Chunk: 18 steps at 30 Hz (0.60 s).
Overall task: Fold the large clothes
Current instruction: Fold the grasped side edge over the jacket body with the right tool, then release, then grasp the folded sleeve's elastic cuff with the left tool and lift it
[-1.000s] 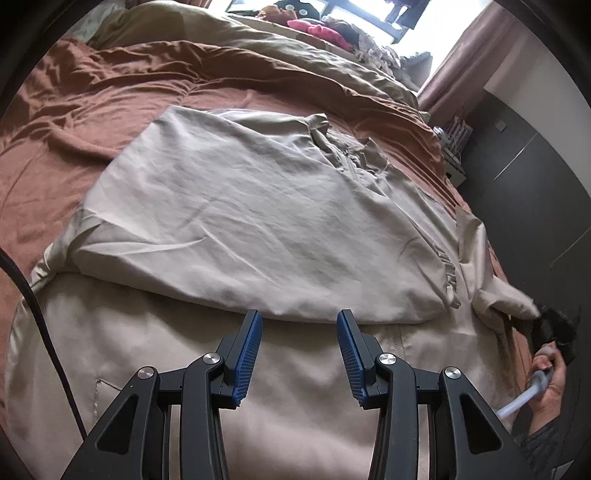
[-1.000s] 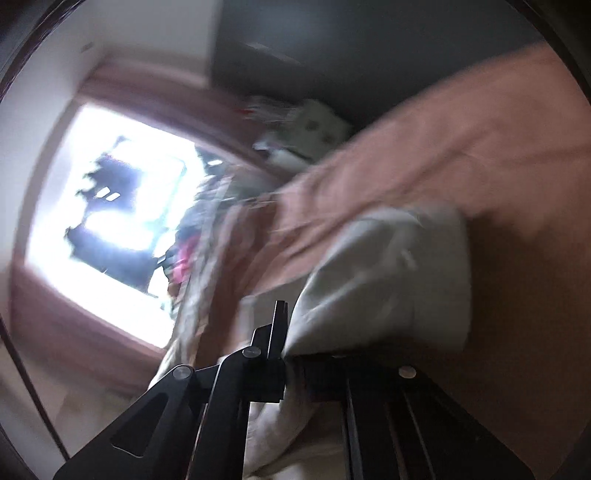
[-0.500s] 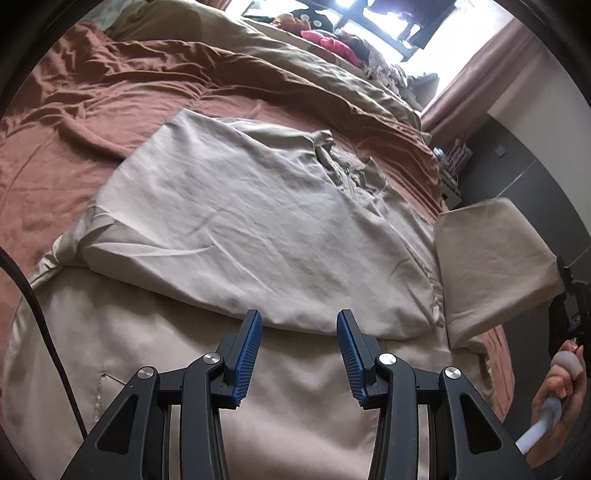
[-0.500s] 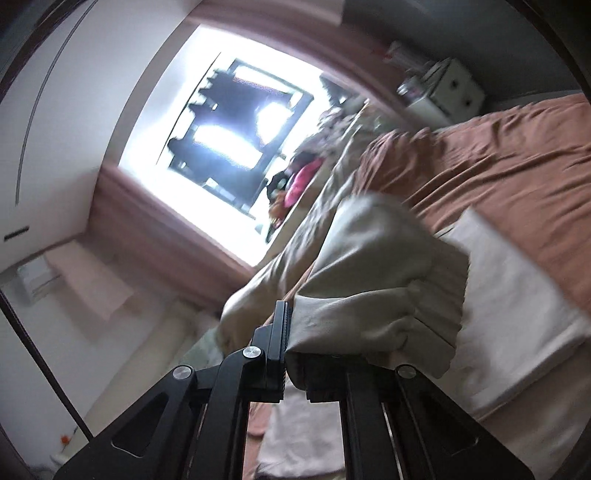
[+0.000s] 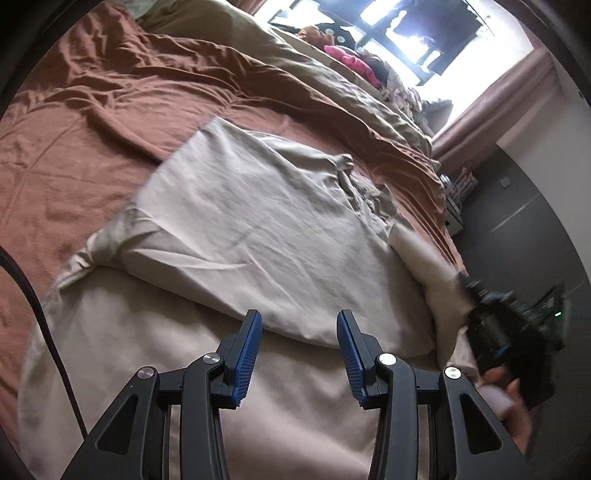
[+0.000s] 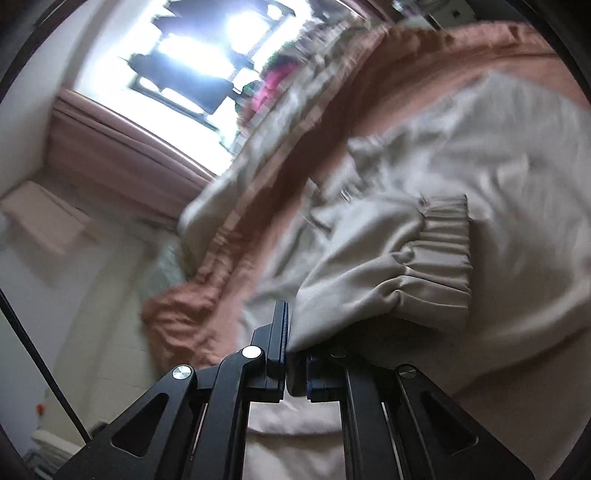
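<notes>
A large beige jacket lies spread on the brown bed sheet, one side folded over its body. My left gripper hovers open and empty above the jacket's lower part. My right gripper is shut on the jacket's sleeve, whose elastic cuff hangs over the jacket body. In the left wrist view the right gripper is at the jacket's right edge, holding the sleeve low over the garment.
An olive duvet is bunched along the far side of the bed. Clothes, one pink, are piled under a bright window. A dark wall and a small shelf unit stand right of the bed.
My right gripper has carried the sleeve up from the bed's right edge and swung it over onto the jacket body. My left gripper has stayed open over the jacket.
</notes>
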Available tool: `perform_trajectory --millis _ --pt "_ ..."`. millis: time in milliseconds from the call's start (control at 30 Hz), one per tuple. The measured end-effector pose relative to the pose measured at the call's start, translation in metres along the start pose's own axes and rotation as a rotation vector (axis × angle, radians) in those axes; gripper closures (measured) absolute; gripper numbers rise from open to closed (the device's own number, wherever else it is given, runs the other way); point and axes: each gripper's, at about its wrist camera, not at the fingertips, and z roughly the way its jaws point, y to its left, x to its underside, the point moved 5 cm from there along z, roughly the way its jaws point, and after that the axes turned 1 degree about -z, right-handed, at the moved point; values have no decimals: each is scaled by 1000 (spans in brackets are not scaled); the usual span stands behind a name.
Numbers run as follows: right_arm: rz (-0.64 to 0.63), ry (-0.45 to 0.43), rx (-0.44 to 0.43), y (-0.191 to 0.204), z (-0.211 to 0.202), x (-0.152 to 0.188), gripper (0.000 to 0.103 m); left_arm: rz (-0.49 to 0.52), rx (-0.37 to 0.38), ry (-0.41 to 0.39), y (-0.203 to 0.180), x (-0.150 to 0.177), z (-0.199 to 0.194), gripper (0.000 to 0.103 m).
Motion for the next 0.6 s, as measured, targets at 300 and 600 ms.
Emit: perform_trajectory --millis 300,600 --pt "187 64 -38 -11 -51 33 18 -18 11 6 0 -2 5 59" --pt "280 -92 48 -31 -145 -13 18 221 11 58 -58 14 17 59"
